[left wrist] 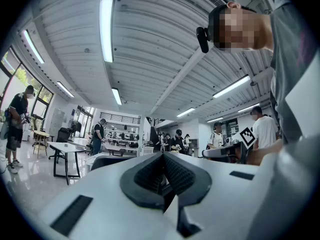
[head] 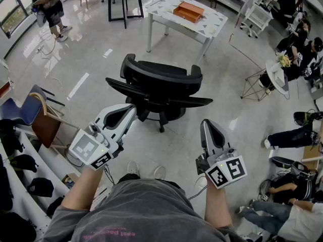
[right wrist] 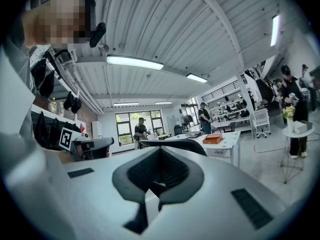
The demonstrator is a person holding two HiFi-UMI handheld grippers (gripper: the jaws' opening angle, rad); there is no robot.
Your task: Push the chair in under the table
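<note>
Chair still out on the floor, push not begun

The black mesh swivel chair (head: 157,87) stands well apart from the white rectangular worktop (head: 169,15). The left claw (head: 132,111) and right claw (head: 208,125) are both closed on nothing, near the chair without visibly touching it, so the whole push remains.

Black chair (head: 160,87), white table (head: 204,26), orange box (head: 188,11).

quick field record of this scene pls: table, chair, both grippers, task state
table: white table, orange box on top
chair: black office chair, standing clear of the table, not under it
left gripper: shut, empty, short of chair
right gripper: shut, empty, short of chair
task: push not begun
</note>
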